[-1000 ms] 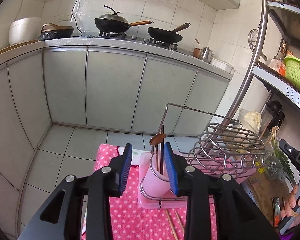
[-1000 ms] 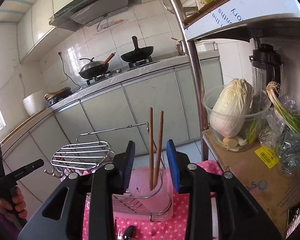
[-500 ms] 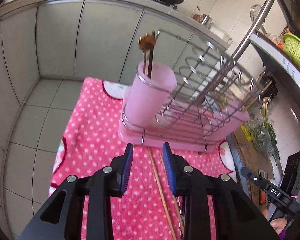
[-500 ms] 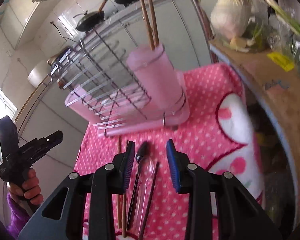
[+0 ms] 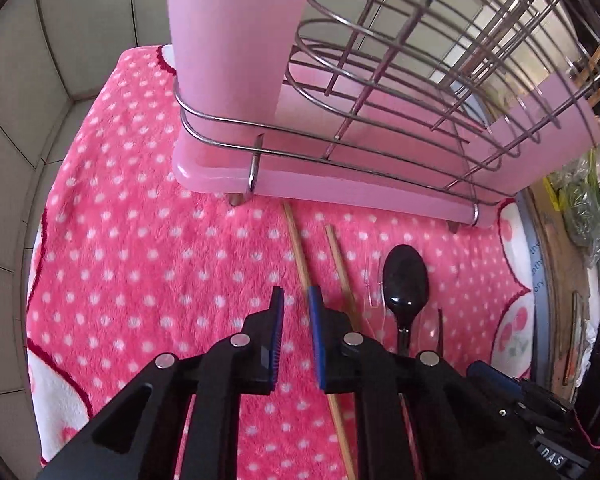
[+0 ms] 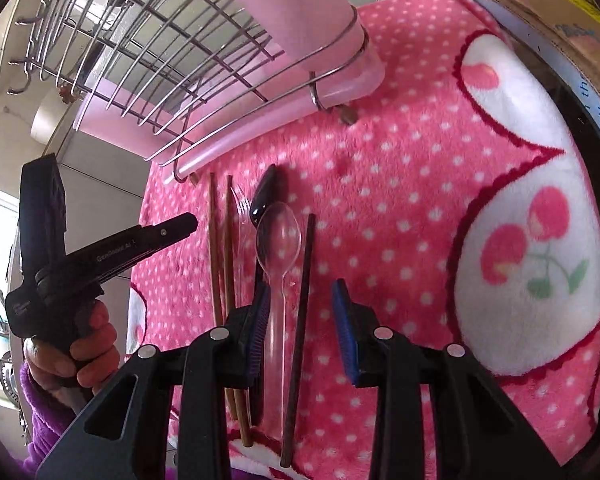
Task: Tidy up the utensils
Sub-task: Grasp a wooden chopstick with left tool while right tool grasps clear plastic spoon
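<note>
With both claws low over the pink dotted blanket [image 6: 400, 168] on the table, the risk is all in the crowding. Look at the left claw [image 5: 295, 300]: its pads stand narrowly apart, empty, and the nearest light wooden chopstick [image 5: 295, 240] runs just under the right-hand pad rather than cleanly between the two. If it closes from there, I'd say it pinches the stick off-centre or just rolls it aside on the soft pile, maybe into its partner chopstick [image 5: 340, 264] lying just to the right.

Over on the other side, the right claw [image 6: 302, 300] is spread wide, holding nothing, and it straddles two things at once: the clear plastic spoon [image 6: 277, 236] and the dark chopstick [image 6: 304, 280] beside it. Close now and it likely grabs both, or squeezes one out sideways. The black spoon [image 6: 263, 196] lies touching the clear one's bowl, so it could get dragged along too.

Everything has to end up in the pink cup [image 5: 235, 20] at the end of the wire rack [image 5: 420, 60], at the far side of the blanket. A utensil held crooked could catch the cup's rim and drop.
</note>
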`<state>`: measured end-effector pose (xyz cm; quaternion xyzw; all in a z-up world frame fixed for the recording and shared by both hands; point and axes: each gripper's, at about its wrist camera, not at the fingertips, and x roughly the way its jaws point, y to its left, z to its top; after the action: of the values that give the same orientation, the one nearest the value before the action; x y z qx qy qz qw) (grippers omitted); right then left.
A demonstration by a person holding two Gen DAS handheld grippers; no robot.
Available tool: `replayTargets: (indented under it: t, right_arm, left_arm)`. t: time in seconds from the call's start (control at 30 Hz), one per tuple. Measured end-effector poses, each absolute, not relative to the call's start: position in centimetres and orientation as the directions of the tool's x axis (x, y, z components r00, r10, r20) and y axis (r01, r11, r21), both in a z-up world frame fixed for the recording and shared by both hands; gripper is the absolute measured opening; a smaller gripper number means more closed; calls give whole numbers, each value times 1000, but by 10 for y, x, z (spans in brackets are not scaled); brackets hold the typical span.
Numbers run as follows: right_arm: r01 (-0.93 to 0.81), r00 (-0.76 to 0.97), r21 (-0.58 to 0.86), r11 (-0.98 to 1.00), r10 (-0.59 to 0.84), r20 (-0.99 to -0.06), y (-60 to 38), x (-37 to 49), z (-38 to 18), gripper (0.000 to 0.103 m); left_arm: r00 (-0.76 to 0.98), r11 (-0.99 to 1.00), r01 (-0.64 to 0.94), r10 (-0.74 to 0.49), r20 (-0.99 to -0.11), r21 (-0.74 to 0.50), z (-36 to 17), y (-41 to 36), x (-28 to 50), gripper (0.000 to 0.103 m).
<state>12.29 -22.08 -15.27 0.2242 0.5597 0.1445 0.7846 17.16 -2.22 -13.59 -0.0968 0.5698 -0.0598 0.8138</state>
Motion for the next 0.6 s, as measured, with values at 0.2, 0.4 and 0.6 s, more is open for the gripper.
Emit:
replayTargets:
  t: [0.2,0.4,0.6]
  right_arm:
    - [36,300,487,873,455,-838,-207,127,-170,31]
    - [20,347,454,891,420,-839,-203,125,-171,5]
    - [90,402,405,910,339,-851,-232,129,-158,5]
  left_arm:
    - [326,979,-7,-190,-926,-204,-149,-39,181,13]
    - [339,986,34,-164,-926,-162,-149,-47,177,8]
    - [345,983,32,-178,-921,-178,-131,-17,167,6]
